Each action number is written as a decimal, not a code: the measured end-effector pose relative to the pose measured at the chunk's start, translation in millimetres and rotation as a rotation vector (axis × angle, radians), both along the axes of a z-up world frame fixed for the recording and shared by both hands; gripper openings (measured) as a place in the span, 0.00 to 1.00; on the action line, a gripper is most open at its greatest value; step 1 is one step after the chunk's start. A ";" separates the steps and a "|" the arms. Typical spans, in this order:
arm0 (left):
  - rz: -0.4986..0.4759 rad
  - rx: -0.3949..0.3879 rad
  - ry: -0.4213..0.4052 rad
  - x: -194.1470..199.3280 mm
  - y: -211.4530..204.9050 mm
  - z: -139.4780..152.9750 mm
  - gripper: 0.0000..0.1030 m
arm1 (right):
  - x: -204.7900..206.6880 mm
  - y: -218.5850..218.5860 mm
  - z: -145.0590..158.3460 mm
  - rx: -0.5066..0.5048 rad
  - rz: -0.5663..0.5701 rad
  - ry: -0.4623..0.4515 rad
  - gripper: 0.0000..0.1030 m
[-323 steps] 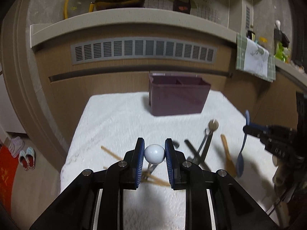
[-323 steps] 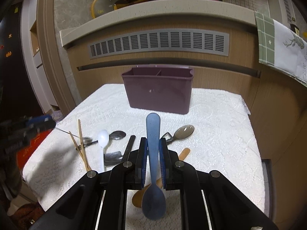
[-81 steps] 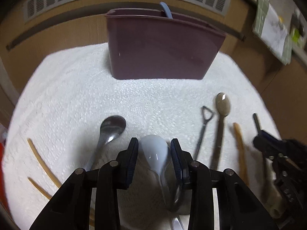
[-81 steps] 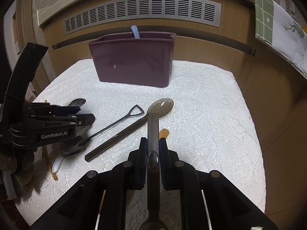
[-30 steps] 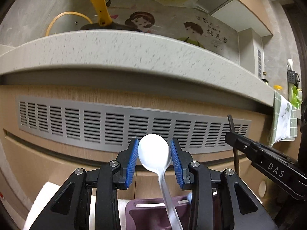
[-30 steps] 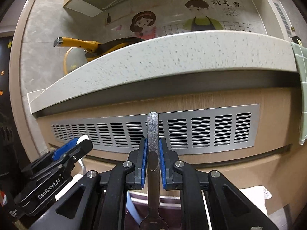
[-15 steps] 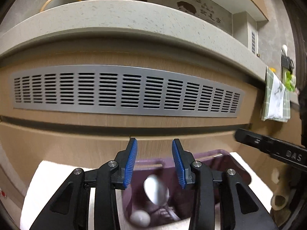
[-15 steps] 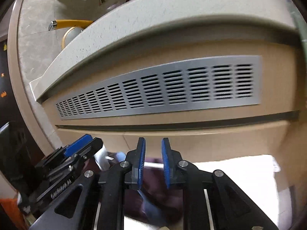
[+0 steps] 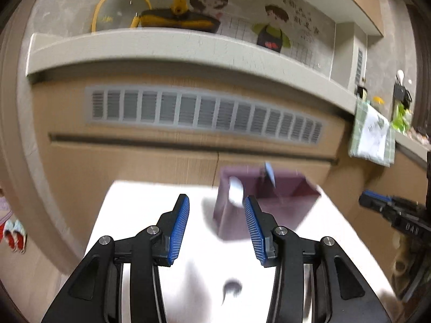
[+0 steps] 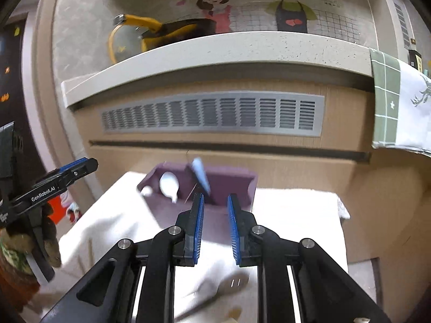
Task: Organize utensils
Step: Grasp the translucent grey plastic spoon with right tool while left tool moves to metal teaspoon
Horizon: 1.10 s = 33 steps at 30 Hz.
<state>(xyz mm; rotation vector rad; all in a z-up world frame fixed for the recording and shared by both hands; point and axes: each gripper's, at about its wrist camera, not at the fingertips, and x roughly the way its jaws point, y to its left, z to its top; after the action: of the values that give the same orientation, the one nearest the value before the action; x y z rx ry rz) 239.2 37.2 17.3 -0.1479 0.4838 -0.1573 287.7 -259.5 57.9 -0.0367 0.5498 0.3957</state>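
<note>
The dark purple utensil holder (image 9: 282, 196) (image 10: 231, 180) stands at the far side of the white cloth. A white spoon (image 9: 235, 193) (image 10: 169, 183) and a blue spoon (image 9: 269, 172) (image 10: 201, 173) stick out of it. My left gripper (image 9: 216, 224) is open and empty, pulled back over the cloth in front of the holder. My right gripper (image 10: 215, 226) is open and empty, just in front of the holder. A metal spoon (image 9: 231, 286) lies blurred on the cloth below the left gripper. A slotted metal utensil (image 10: 234, 282) lies below the right gripper.
A wooden cabinet front with a grey vent (image 9: 204, 113) rises behind the table, with a stone counter (image 10: 215, 51) above. A green-and-white towel (image 10: 401, 113) hangs at the right. The white cloth (image 10: 296, 215) covers the table; its right edge drops off.
Both grippers have pulled back and up from over the holder. The white spoon and the metal utensil they held a second ago are released; the white spoon now stands in the holder.
</note>
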 end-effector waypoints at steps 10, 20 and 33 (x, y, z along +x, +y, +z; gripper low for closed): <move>-0.034 -0.015 0.255 -62.3 15.6 -68.2 0.43 | -40.3 -4.6 -74.7 -0.079 -0.004 0.234 0.17; -0.004 -0.088 0.375 -66.0 29.4 -100.2 0.43 | 13.7 -12.4 -121.1 -0.018 -0.171 0.430 0.17; -0.005 -0.106 0.394 -54.0 30.1 -103.1 0.43 | 55.5 40.0 -141.1 -0.066 -0.161 0.424 0.26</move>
<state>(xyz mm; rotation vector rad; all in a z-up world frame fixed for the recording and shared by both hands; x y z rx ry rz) 185.2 67.3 -85.8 -0.2842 0.8690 -0.1590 343.2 -219.5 -83.3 0.0285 0.9775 0.2266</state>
